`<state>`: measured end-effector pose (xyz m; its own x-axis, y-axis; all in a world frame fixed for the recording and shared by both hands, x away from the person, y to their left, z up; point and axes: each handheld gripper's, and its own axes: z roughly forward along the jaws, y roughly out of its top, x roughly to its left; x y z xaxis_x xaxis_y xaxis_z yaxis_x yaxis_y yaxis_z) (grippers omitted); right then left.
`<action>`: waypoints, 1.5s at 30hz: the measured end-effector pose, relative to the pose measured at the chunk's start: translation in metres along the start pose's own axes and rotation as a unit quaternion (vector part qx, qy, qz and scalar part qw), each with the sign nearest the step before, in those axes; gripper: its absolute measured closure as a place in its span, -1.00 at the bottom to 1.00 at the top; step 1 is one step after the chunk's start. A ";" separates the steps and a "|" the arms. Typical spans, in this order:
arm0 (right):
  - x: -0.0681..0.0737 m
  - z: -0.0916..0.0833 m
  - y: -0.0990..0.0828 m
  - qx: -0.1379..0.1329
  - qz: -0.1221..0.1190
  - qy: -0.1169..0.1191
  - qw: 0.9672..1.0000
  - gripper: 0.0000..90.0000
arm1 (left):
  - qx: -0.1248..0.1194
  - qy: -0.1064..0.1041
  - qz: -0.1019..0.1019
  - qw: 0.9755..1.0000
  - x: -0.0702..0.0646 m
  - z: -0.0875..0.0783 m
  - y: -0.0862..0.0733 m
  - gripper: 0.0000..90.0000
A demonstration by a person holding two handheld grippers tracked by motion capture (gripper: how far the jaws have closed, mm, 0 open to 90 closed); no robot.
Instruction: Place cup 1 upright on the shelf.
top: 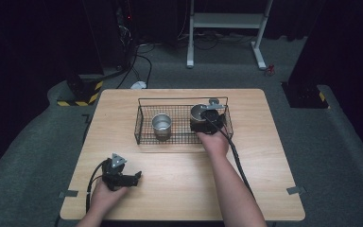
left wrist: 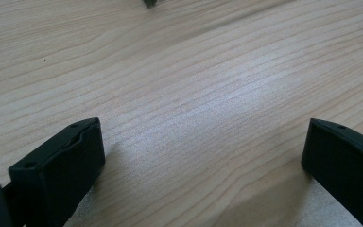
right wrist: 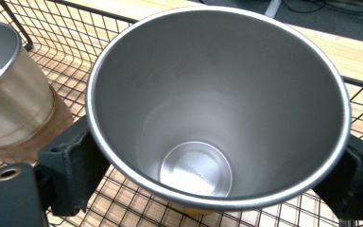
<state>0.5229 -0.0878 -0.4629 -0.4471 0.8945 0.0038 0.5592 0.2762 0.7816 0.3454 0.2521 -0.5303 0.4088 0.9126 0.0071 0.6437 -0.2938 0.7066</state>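
Inside, faint unreadable embossing on the steel cup point(right wrist: 217, 118) in the clamped right claw point(right wrist: 217, 161); left claw point(left wrist: 203, 161) apart.

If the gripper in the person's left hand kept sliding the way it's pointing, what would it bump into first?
Probably nothing soon: the left gripper, jaws open, points right across bare table. The wire basket sits farther back, seemingly off that line, though depth is hard to judge.

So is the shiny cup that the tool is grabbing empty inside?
Yes, empty. The right gripper view looks straight into the steel cup held by the right tool, and its bare bottom shows.
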 end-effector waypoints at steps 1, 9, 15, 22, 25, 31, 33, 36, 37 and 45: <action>0.000 -0.001 0.000 -0.001 -0.003 0.002 1.000 -0.78 | 0.000 0.000 0.000 1.000 0.000 0.000 0.000 -0.99; -0.005 -0.010 -0.001 -0.017 -0.002 0.000 1.000 -0.78 | 0.000 0.000 0.000 1.000 0.000 0.000 0.000 -0.99; -0.004 -0.013 -0.004 -0.020 -0.005 0.004 1.000 -0.78 | 0.000 0.000 0.000 1.000 0.000 0.000 0.000 -0.99; -0.002 -0.020 -0.006 -0.026 -0.007 0.004 1.000 -0.78 | 0.000 0.000 0.000 1.000 0.000 0.000 0.000 -0.99; -0.002 -0.023 -0.008 -0.027 -0.008 0.001 1.000 -0.78 | -0.001 -0.001 -0.001 1.000 0.000 0.000 0.000 -0.99; -0.004 -0.028 -0.011 -0.029 -0.010 0.003 1.000 -0.78 | -0.001 -0.001 -0.001 1.000 0.000 0.000 0.000 -0.99; -0.003 -0.031 -0.012 -0.031 -0.011 0.004 0.999 -0.78 | -0.001 -0.001 -0.001 1.000 0.000 0.000 0.000 -0.99; -0.003 -0.034 -0.013 -0.033 -0.012 0.003 0.999 -0.78 | -0.001 -0.001 -0.001 1.000 0.000 0.000 0.000 -0.99; -0.003 -0.035 -0.014 -0.034 -0.012 0.003 0.999 -0.78 | -0.001 -0.001 -0.001 1.000 0.000 0.000 0.000 -0.99; -0.001 -0.050 -0.023 -0.042 -0.014 0.005 0.999 -0.78 | -0.001 0.000 -0.001 1.000 0.000 0.000 0.000 -0.99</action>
<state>0.4761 -0.1122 -0.4497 -0.4697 0.8827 -0.0135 0.4860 0.2713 0.8308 0.3456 0.2520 -0.5305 0.4078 0.9130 0.0046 0.6437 -0.2911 0.7078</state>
